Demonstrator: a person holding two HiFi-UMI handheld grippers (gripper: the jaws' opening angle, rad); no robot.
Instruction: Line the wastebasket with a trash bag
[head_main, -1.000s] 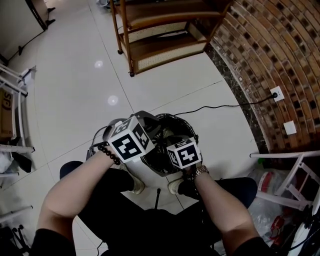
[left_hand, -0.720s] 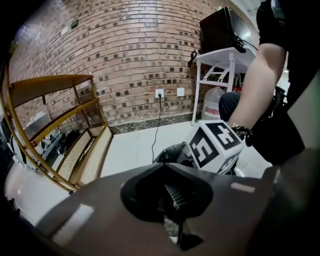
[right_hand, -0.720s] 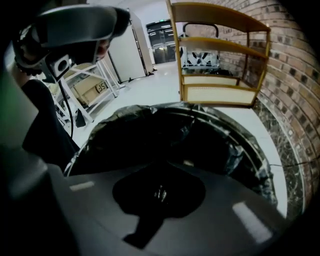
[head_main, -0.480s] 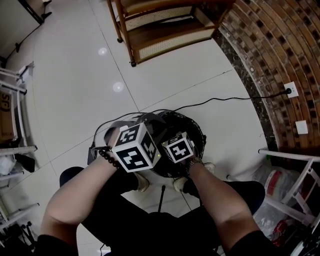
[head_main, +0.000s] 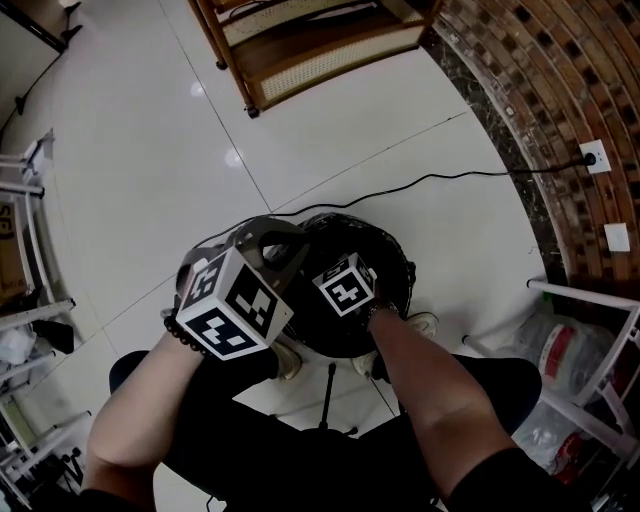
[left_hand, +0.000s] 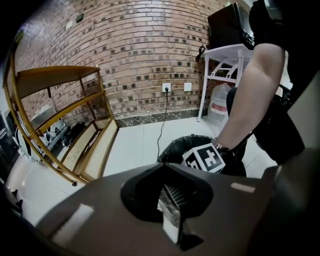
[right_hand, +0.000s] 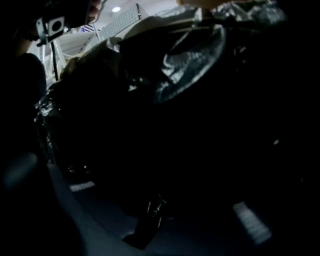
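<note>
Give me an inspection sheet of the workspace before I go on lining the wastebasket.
Surface: white tiled floor, glossy.
Job's things: wastebasket on the floor; black trash bag drapes its rim.
Clutter: plastic bags under the white rack.
Grippers: left claw shut, beside the basket; right claw shut, down inside the bag, pinch unclear.
Cables: black cable runs from wall socket toward the basket.
Surroundings: wooden shelf, brick wall.

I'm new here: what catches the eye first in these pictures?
The black-and-white patterned cubes stand out: they ride on the left claw and right claw, both at a black wastebasket in the middle of the floor, a black trash bag inside it. Beyond stand a wooden shelf and a brick wall.
</note>
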